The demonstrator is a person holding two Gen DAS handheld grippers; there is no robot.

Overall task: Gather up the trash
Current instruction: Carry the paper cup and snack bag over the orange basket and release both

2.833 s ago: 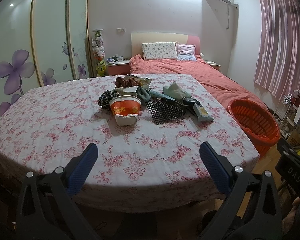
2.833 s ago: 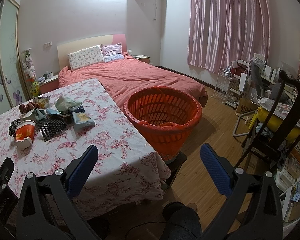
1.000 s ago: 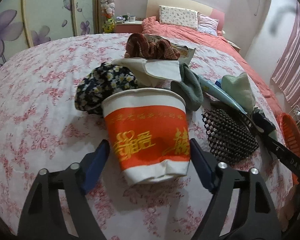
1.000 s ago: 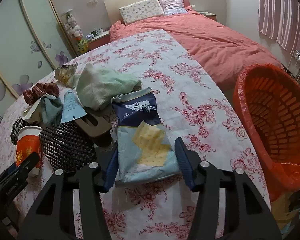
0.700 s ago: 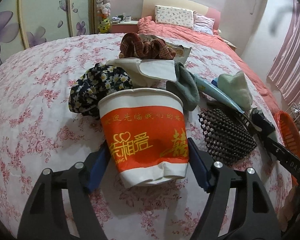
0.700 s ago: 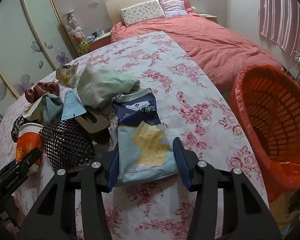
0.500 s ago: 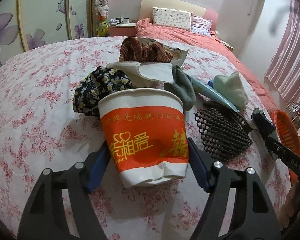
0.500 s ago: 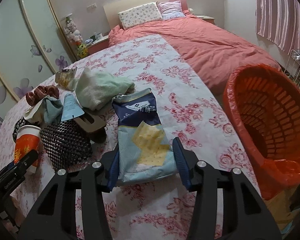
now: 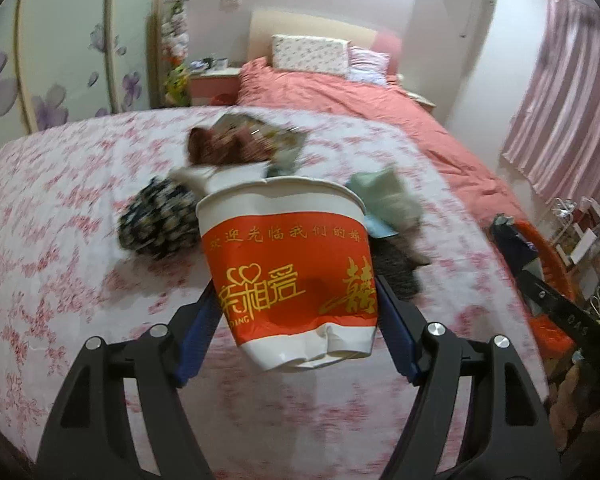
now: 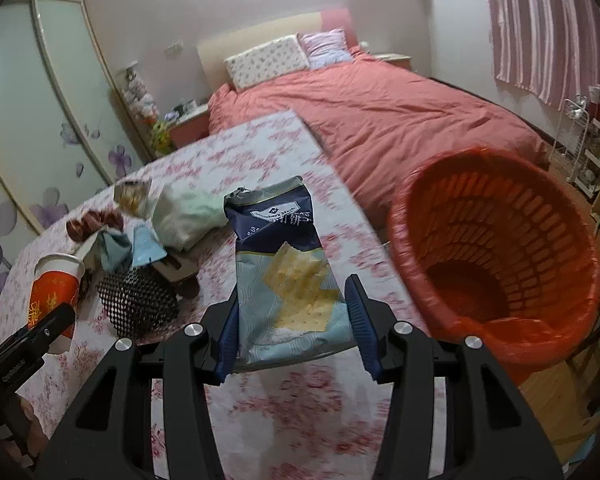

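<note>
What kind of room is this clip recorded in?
A home bedroom, most likely: a bed with a pink duvet and pillows, a floral sliding wardrobe, and pink curtains.

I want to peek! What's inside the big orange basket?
The orange basket holds only its orange liner bag, bunched at the bottom. No trash shows, though the near wall hides part.
</note>
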